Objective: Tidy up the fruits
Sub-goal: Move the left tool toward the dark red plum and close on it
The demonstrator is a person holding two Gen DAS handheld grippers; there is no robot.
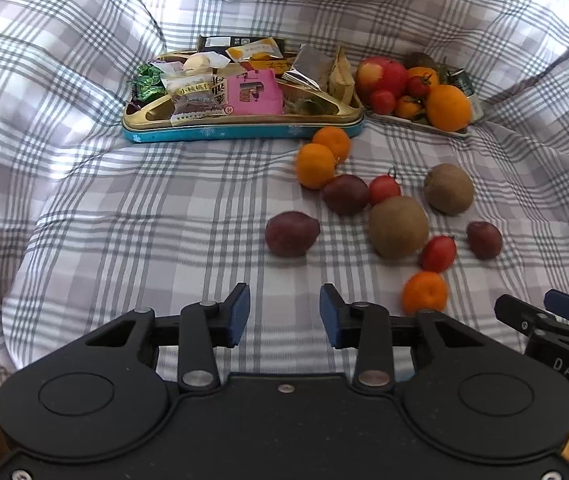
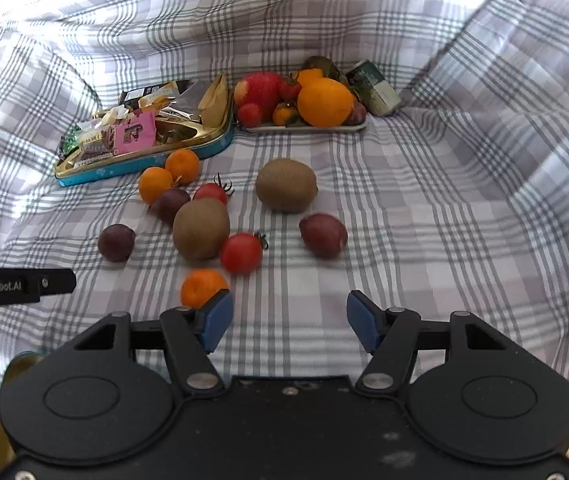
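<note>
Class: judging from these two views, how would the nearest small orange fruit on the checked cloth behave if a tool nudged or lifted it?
The mandarin looks round, so it would probably roll. The soft cloth may slow it. Its peel likely dents under hard squeezing.

A tin (image 1: 240, 130) of wrapped snacks (image 1: 252, 92) is set at the back of the cloth (image 1: 104, 208); just to its right a tray (image 2: 308, 128) is piled with fruit; before both, two kiwis (image 2: 201, 229), mandarins (image 2: 155, 185), tomatoes (image 2: 241, 253) and passion fruits (image 2: 323, 235) are scattered; one mandarin (image 2: 203, 287) is found nearest, just ahead of both grippers.
</note>
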